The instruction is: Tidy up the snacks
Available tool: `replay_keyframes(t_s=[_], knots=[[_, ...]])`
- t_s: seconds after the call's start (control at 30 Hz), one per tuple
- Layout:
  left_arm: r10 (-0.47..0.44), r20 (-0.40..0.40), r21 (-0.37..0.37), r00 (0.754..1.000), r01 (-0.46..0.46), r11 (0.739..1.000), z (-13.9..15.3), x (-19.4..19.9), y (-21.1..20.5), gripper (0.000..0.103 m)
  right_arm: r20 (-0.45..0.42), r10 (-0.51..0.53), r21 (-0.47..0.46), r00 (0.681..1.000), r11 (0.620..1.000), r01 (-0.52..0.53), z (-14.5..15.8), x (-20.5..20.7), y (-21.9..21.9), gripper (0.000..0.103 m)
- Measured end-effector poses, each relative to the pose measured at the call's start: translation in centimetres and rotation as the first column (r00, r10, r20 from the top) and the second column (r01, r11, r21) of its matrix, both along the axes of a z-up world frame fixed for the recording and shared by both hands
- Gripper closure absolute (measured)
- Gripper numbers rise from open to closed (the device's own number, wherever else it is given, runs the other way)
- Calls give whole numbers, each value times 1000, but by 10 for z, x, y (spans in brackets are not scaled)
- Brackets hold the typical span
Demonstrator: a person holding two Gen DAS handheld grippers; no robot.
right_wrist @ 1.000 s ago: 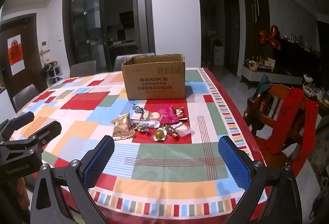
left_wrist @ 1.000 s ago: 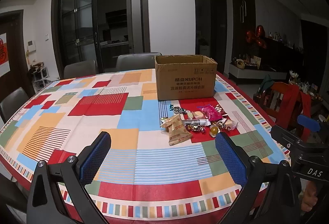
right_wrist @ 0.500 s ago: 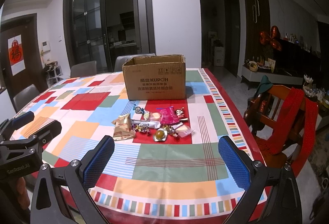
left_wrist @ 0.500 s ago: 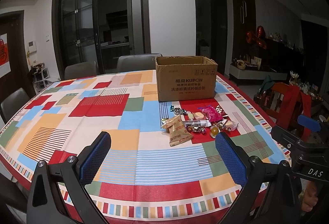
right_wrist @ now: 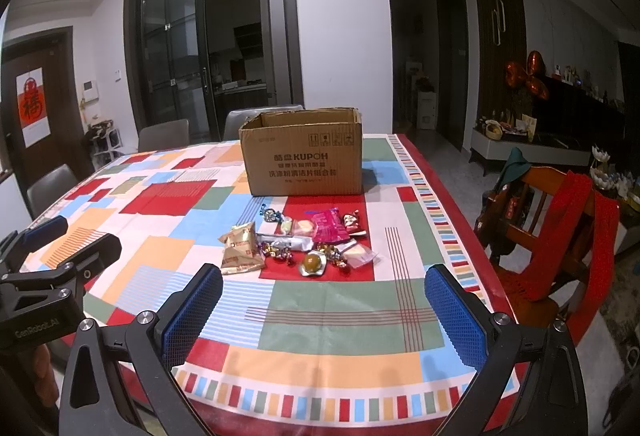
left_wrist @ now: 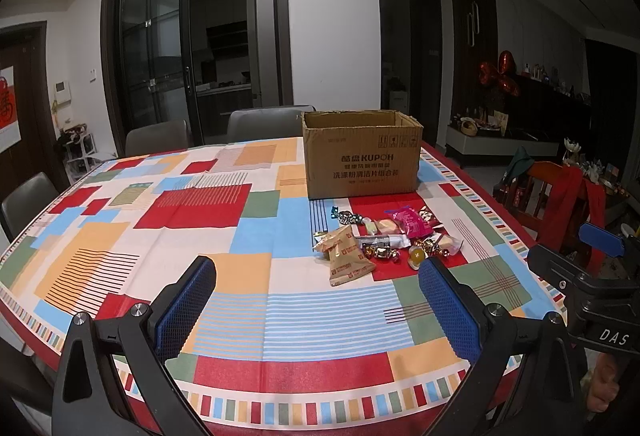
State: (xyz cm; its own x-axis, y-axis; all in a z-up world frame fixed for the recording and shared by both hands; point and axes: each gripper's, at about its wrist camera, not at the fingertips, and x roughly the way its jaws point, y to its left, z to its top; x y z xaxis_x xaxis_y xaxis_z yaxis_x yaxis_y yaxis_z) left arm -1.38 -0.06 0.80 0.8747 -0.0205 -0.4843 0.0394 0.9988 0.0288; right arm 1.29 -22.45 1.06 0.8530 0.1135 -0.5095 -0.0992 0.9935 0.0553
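A pile of several wrapped snacks (left_wrist: 384, 240) (right_wrist: 300, 240) lies on the patchwork tablecloth, just in front of an open brown cardboard box (left_wrist: 362, 164) (right_wrist: 304, 156). Tan packets (left_wrist: 346, 256) (right_wrist: 240, 248) sit at the pile's left, a pink packet (right_wrist: 330, 226) in the middle, a round yellow sweet (right_wrist: 313, 262) at the front. My left gripper (left_wrist: 316, 300) hovers open over the table's near edge, left of the pile. My right gripper (right_wrist: 324, 308) is open too, short of the pile. Both hold nothing.
The table (left_wrist: 160, 220) is covered by a colourful cloth. Grey chairs (left_wrist: 260, 120) stand behind it. A wooden chair draped in red cloth (right_wrist: 560, 220) stands at the right. In the left wrist view the other gripper (left_wrist: 592, 276) shows at the right edge.
Both grippers have barely moved; the view has drifted very slightly toward the snacks. Nothing on the table has shifted.
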Motion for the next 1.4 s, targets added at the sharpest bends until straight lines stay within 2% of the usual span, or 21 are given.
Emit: replay_keyframes(t_s=[1.07,1.4], knots=[[3,-3,-3,1000,-3,1000,6,2,1,0,7,3,2,1000,1000,-3,3,-1,1,1],[-32,-7,12,999,33,999,1,23,-10,0,26,-23,3,999,1000,23,5,8,1,1]])
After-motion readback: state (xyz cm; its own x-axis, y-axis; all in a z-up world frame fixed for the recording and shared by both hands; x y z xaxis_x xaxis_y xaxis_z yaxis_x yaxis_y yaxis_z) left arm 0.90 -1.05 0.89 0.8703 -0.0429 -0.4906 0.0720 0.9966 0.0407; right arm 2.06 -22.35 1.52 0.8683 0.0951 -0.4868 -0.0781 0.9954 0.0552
